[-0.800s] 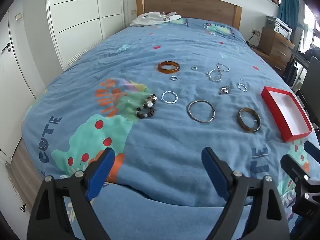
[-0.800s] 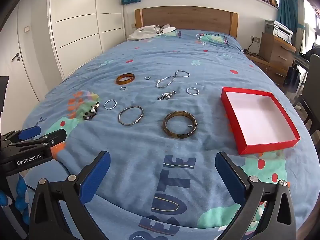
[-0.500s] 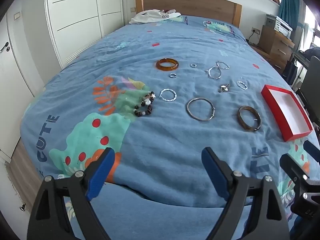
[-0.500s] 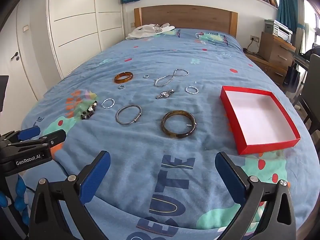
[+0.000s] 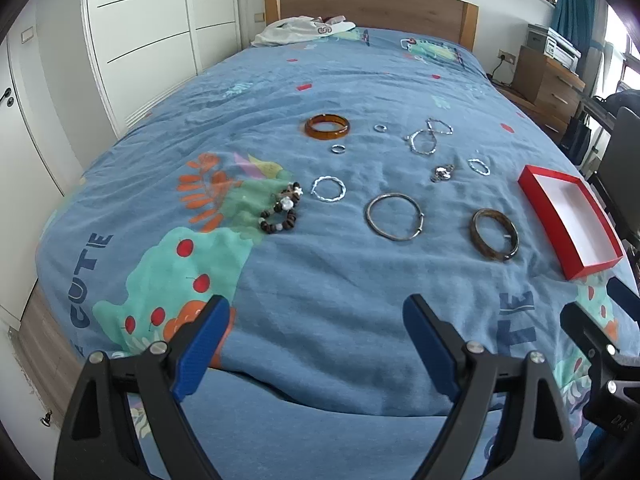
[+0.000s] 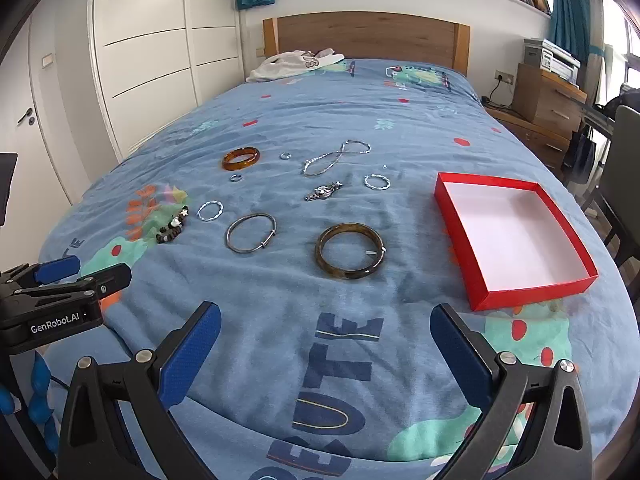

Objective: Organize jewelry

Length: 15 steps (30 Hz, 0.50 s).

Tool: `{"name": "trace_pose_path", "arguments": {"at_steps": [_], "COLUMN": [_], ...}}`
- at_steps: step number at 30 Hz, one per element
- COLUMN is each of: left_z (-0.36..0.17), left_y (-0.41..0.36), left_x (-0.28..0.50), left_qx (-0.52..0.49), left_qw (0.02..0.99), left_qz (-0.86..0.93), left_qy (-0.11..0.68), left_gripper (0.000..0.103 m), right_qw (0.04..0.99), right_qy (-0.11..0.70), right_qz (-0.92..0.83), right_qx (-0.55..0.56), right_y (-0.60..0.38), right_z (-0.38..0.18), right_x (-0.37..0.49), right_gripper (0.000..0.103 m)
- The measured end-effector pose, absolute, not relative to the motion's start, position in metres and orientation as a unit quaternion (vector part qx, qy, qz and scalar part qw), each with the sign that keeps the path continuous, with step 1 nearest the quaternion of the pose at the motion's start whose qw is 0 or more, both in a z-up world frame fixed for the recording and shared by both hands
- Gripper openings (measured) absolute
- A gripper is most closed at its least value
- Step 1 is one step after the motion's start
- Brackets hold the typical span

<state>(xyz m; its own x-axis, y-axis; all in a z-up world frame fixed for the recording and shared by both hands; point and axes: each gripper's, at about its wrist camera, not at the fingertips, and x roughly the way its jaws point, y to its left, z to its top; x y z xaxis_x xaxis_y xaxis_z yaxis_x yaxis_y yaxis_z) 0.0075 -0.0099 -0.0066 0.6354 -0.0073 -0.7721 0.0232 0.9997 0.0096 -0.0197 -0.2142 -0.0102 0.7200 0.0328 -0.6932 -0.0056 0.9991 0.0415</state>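
Jewelry lies scattered flat on the blue bedspread (image 6: 340,92), mid-bed, none of it in the red box (image 6: 516,298). Red box: open, white-lined, rectangular, resting on the spread to the right of the pieces, its long axis running from the foot of the bed toward the headboard (image 6: 364,36). Nearest the box is the dark tortoise bangle (image 6: 350,250), lying flat, opening upward. To its left is the thin silver bangle (image 6: 251,233), then the twisted silver ring (image 6: 209,211) and the beaded bracelet (image 6: 173,225), which is bunched with its long axis angled toward the headboard. Farther back are the amber bangle (image 6: 241,158), two small rings (image 6: 236,178) (image 6: 284,155), the silver chain (image 6: 336,158) looped in a figure eight slanting up to the right, a silver charm (image 6: 323,191) and a second twisted ring (image 6: 376,182).

Left gripper (image 5: 316,338) and right gripper (image 6: 325,340) hover over the near end of the bed, each with jaws spread wide and holding nothing. No piece lies between either pair of fingers, and nothing stands between the grippers and the pieces. A white garment (image 6: 296,65) lies at the headboard; a wooden dresser (image 6: 548,94) stands at the right.
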Motion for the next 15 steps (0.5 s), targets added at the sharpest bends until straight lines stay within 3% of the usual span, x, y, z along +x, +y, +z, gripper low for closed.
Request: {"name": "trace_pose_path", "arguments": {"at_steps": [15], "left_z": [-0.0051], "left_y": [-0.0126], "left_x": [0.0113], "left_qx": [0.011], "left_qw": [0.903], "left_qz": [-0.022], "left_qy": [0.429], "left_gripper": [0.088], "right_qw": [0.927], "right_qy": [0.376], "right_qz": [-0.001], "right_qx": [0.017], "right_y": [-0.2204], "right_z": [-0.0105], "right_x": [-0.0197], "right_gripper": [0.102]}}
